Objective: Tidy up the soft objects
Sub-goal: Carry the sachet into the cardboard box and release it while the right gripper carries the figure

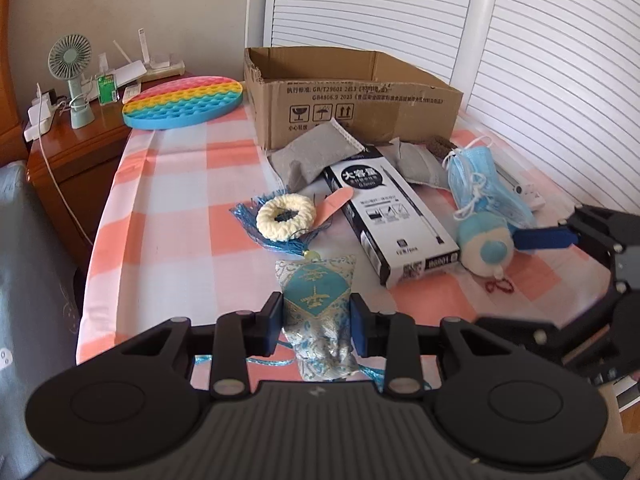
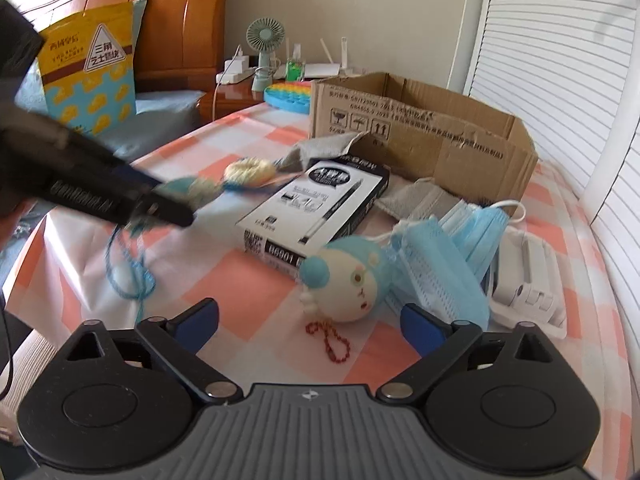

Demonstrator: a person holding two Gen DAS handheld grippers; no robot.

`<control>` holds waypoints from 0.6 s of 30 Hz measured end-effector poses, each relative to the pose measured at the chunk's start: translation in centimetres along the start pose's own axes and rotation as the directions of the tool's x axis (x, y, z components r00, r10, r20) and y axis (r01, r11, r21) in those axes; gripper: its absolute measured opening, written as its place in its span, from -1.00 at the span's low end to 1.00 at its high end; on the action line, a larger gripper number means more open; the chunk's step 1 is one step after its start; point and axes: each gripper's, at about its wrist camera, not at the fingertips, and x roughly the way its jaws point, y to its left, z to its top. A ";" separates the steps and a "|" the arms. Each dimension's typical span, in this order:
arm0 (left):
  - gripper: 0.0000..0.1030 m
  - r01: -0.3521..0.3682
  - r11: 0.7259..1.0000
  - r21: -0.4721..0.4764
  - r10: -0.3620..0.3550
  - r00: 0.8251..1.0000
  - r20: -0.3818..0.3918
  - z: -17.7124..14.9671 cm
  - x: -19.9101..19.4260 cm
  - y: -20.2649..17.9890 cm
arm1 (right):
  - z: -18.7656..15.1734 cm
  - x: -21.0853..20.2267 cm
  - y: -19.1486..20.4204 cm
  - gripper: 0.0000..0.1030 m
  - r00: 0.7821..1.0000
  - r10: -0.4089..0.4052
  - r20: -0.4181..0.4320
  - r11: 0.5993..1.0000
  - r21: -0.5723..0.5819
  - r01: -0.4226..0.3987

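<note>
My left gripper [image 1: 317,320] is shut on a blue embroidered sachet [image 1: 318,300] and holds it above the checked tablecloth [image 1: 172,208]. In the right wrist view the left gripper [image 2: 168,208] is blurred, with the sachet [image 2: 196,190] and its blue cord hanging. My right gripper [image 2: 310,326] is open and empty, just short of a blue-and-cream plush doll [image 2: 346,282]. The doll also shows in the left wrist view [image 1: 486,246], with the right gripper [image 1: 560,232] beside it. An open cardboard box [image 1: 352,96] stands at the back.
A cream knitted ring [image 1: 285,216] on blue tassels, a black-and-white pen box [image 1: 392,212], grey pouches [image 1: 316,156] and blue face masks [image 1: 480,180] lie before the box. A rainbow pop-it toy [image 1: 184,100] lies far left. A white plastic holder [image 2: 528,284] lies right.
</note>
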 end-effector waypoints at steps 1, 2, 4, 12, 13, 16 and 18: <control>-0.33 -0.002 1.000 -0.003 0.002 1.000 0.000 -0.3 -0.1 0.0 | 0.2 0.0 -0.1 0.73 1.000 -0.005 0.001 1.000 0.002 0.005; -0.32 -0.006 1.000 -0.005 0.006 1.000 0.001 -0.4 -0.2 0.0 | 0.4 0.1 -0.1 0.67 1.000 -0.009 0.003 1.000 0.006 0.009; -0.32 -0.015 1.000 -0.009 0.015 1.000 0.004 -0.8 -0.2 0.0 | 0.7 0.3 -0.3 0.61 1.000 -0.012 0.002 1.000 0.012 0.012; -0.30 -0.022 1.000 -0.008 0.022 1.000 -0.003 -1.0 0.4 0.0 | 1.7 1.5 -0.6 0.21 0.999 -0.047 -0.004 0.999 0.022 0.047; -0.30 -0.018 1.000 -0.004 0.018 1.000 -0.008 -0.9 0.4 0.0 | 1.8 1.6 -0.7 0.09 0.999 -0.052 -0.006 0.998 0.024 0.052; -0.34 -0.008 1.000 0.023 0.008 1.000 -0.016 -0.6 0.4 -0.2 | 1.9 1.7 -0.9 0.04 0.998 -0.062 -0.014 0.997 0.036 0.062; -0.37 0.007 0.999 0.049 -0.005 1.000 -0.025 -0.2 0.2 -0.3 | 2.0 1.5 -1.2 0.03 0.998 -0.057 -0.019 0.997 0.048 0.057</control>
